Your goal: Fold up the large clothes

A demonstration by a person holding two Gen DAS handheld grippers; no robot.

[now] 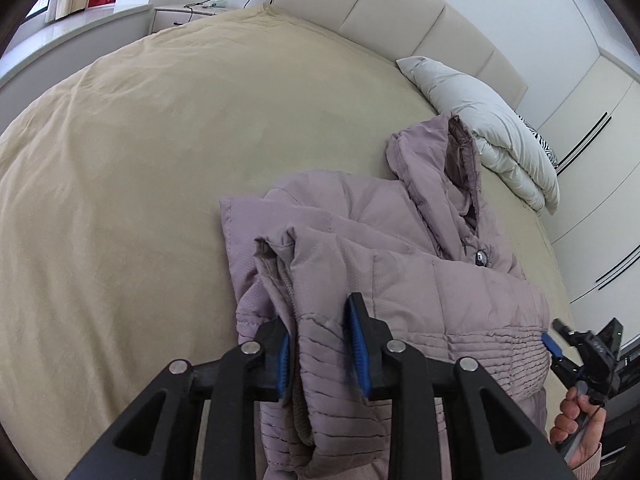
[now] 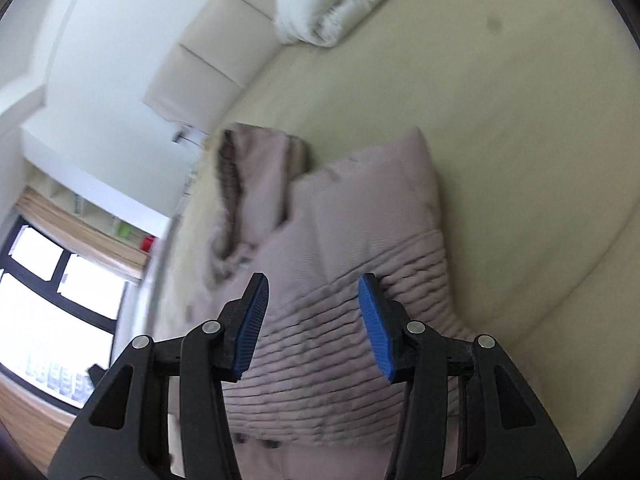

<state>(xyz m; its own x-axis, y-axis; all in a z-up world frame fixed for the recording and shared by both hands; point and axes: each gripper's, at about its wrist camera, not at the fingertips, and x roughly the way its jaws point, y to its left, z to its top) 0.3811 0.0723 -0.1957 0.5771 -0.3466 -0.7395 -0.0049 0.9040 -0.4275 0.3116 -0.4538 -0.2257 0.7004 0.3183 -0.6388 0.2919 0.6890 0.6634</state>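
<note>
A mauve quilted hooded jacket (image 1: 400, 248) lies partly folded on the beige bed (image 1: 160, 160). My left gripper (image 1: 320, 344) has its blue pads on either side of a folded sleeve and hem fold of the jacket, gripping it. In the right wrist view the jacket (image 2: 352, 260) lies under my right gripper (image 2: 316, 324), whose jaws stand wide apart and hold nothing, above the ribbed hem. The right gripper also shows in the left wrist view (image 1: 560, 344), held by a hand at the jacket's right edge.
A folded white duvet (image 1: 492, 132) lies by the padded headboard (image 1: 400, 12); it also shows in the right wrist view (image 2: 340, 0). A nightstand (image 1: 180, 16) stands at the far corner. Wardrobe doors (image 1: 600, 140) are to the right. A window (image 2: 48, 292) is at left.
</note>
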